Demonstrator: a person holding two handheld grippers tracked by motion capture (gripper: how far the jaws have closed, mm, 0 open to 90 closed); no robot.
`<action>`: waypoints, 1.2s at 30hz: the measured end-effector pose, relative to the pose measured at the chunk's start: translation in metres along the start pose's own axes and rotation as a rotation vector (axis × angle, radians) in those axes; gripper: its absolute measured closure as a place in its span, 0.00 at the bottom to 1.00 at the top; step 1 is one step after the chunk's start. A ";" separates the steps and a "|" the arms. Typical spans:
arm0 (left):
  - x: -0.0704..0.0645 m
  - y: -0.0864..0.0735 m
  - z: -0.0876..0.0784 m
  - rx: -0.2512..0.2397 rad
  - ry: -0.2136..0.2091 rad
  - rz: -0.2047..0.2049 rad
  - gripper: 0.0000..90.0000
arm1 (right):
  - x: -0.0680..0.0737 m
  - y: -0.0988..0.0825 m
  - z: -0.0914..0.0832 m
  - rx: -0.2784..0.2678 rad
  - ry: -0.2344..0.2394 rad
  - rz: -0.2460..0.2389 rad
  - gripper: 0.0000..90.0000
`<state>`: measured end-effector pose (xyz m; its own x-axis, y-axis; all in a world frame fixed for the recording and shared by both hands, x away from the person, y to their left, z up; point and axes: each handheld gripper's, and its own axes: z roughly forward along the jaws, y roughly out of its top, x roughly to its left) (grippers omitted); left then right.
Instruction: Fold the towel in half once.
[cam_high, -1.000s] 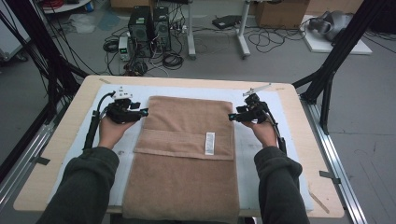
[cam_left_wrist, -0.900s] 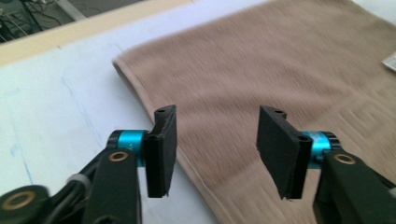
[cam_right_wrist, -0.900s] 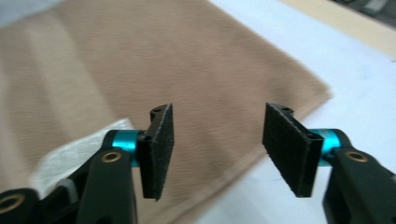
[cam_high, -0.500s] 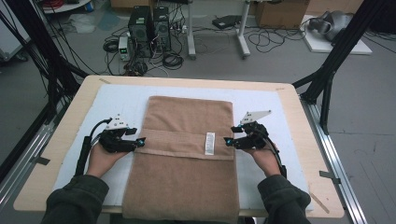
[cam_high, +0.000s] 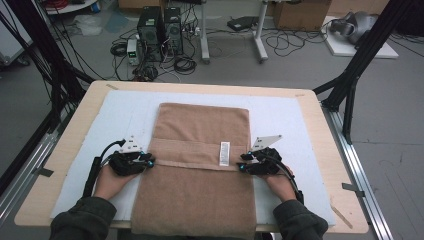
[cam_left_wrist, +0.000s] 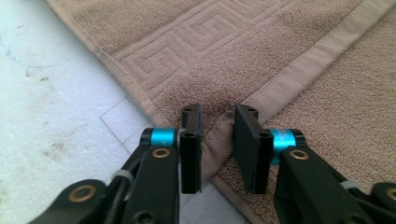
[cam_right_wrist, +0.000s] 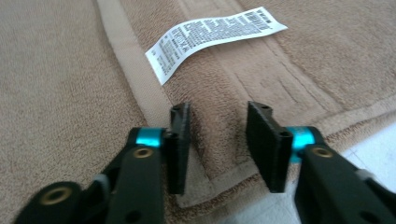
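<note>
Two grippers sit at opposite ends of the folded-over hem of a brown towel (cam_high: 200, 165) spread on the white-padded desk (cam_high: 290, 120), and both have just been closing. The left gripper (cam_left_wrist: 217, 140) has a small ridge of the towel's corner bunched up between its jaws, yet the pads do not seem to press it firmly; the jaws stand partly apart with cloth rising in the gap. The right gripper (cam_right_wrist: 219, 140) straddles the hem's other corner, jaws likewise partly apart, with flat towel between them and a white care label (cam_right_wrist: 212, 35) lying just ahead of its tips. The main risk, as I judge it, is uneven pickup: the left gripper could pinch both the top flap and the layer beneath it, since the bunched fold sits right where the two layers meet, while the right gripper, with nothing raised between its pads, could close on air or on a mere skim of pile and slip off when lifted. Either would drag the fold crooked. A late or shallow closing at the right gripper could also leave one corner lying on the desk.
</note>
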<state>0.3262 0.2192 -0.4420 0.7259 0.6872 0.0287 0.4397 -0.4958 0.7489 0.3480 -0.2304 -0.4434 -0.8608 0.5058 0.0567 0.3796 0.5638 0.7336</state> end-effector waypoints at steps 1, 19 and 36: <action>0.000 0.000 0.000 -0.003 0.003 -0.006 0.84 | -0.001 -0.001 0.000 -0.008 0.006 0.013 0.77; -0.002 0.014 -0.039 -0.158 -0.025 -0.036 0.94 | 0.004 0.023 -0.039 -0.118 0.023 -0.033 0.94; -0.064 -0.018 -0.097 -0.171 -0.111 0.088 0.70 | 0.068 -0.010 -0.090 -0.137 0.168 -0.115 0.68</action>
<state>0.2205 0.2359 -0.3935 0.8153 0.5781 0.0330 0.2831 -0.4477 0.8482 0.2550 -0.2605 -0.3855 -0.9445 0.3208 0.0708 0.2356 0.5115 0.8263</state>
